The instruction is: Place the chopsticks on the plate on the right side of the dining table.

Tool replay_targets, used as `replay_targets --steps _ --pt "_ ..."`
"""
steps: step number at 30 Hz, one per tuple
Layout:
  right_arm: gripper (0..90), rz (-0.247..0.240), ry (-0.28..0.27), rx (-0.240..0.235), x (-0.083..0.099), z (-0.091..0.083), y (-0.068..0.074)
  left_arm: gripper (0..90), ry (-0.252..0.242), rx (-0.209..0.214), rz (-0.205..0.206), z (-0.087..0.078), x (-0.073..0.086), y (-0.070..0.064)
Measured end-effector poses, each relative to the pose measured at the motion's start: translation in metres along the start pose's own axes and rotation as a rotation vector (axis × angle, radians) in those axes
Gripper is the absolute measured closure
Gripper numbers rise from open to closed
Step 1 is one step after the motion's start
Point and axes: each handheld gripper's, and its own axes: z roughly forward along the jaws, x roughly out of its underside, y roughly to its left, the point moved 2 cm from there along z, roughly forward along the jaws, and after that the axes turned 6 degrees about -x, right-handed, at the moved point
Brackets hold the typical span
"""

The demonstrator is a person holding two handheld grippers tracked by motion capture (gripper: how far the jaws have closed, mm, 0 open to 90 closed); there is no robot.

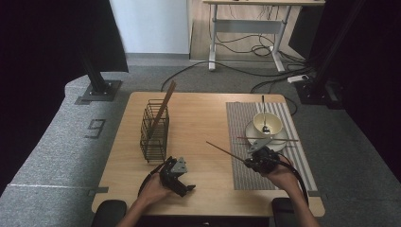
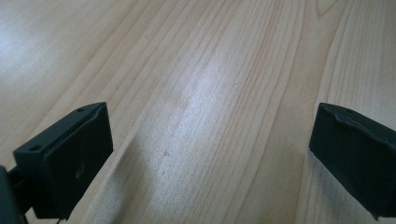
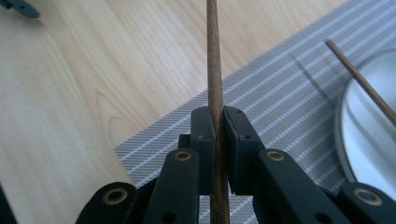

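Chopstick (image 3: 215,70) number one is clamped tight in the right gripper (image 3: 218,126), its twin (image 1: 267,139) waits on the plate (image 1: 250,128) just ahead, left gripper (image 1: 182,182) gapes empty.

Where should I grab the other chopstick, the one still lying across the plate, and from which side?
Probably best on the bare stretch of the chopstick that sticks out left of the plate over the placemat. It lies roughly level across the rim, so come down from above with the jaws across its length. Farther right, the bowl crowds it.
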Motion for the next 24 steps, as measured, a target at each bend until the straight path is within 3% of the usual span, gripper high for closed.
replay_targets --steps 5,10,24 --pt "82.1 0.033 -0.005 0.027 0.007 -0.004 -0.009 0.0 0.015 0.004 -0.006 0.002 0.001 0.0" --pt "82.1 0.074 -0.013 0.055 0.014 -0.008 -0.02 0.0 0.038 0.037 -0.066 0.004 0.003 0.005" --pt "82.1 0.187 -0.018 0.117 0.035 -0.015 -0.05 0.0 0.04 0.037 -0.062 0.004 0.003 0.005"
